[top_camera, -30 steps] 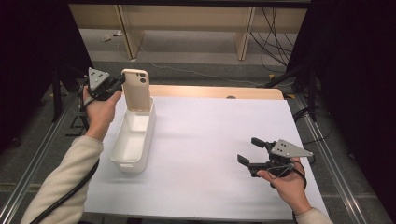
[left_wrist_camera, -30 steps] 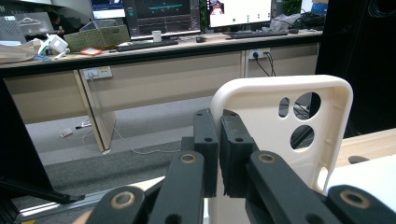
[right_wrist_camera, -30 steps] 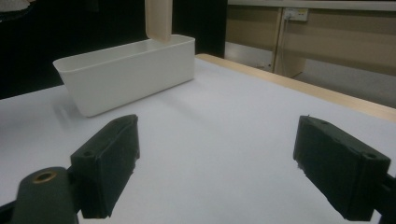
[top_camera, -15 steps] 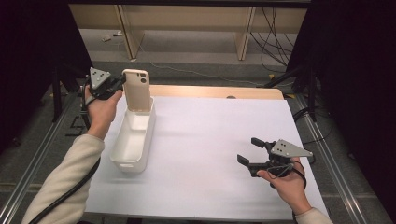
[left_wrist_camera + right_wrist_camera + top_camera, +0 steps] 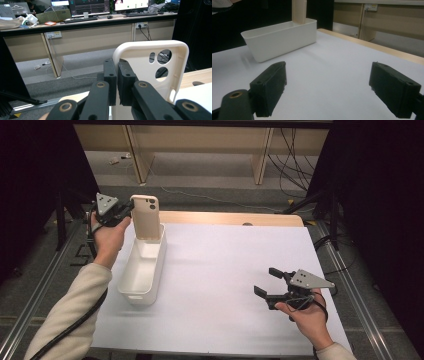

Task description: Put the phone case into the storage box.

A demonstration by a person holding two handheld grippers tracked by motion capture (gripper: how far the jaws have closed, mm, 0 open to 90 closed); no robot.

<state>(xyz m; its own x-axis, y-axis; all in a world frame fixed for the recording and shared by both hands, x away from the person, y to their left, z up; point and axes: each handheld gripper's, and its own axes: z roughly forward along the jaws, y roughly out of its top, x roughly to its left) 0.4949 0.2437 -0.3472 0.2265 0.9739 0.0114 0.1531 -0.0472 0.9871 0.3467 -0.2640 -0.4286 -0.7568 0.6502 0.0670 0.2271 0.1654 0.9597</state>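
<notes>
A beige phone case (image 5: 146, 217) stands upright, its lower end dipping into the far end of a white oblong bin (image 5: 137, 299). My left gripper (image 5: 127, 210) is shut on the case's left edge. In the left gripper view the two pads (image 5: 111, 75) pinch the rim of the case (image 5: 150, 72), whose camera cut-outs face me. My right gripper (image 5: 265, 281) rests low over the white table at the right, open with nothing between its jaws. In the right gripper view (image 5: 327, 85) the bin (image 5: 282, 37) and the case (image 5: 299, 11) show farther off.
The white mat (image 5: 230, 260) covers the table, with a wooden strip (image 5: 230, 218) along its far edge. Beyond it are a grey floor, desk legs and cables. Dark curtains close off both sides.
</notes>
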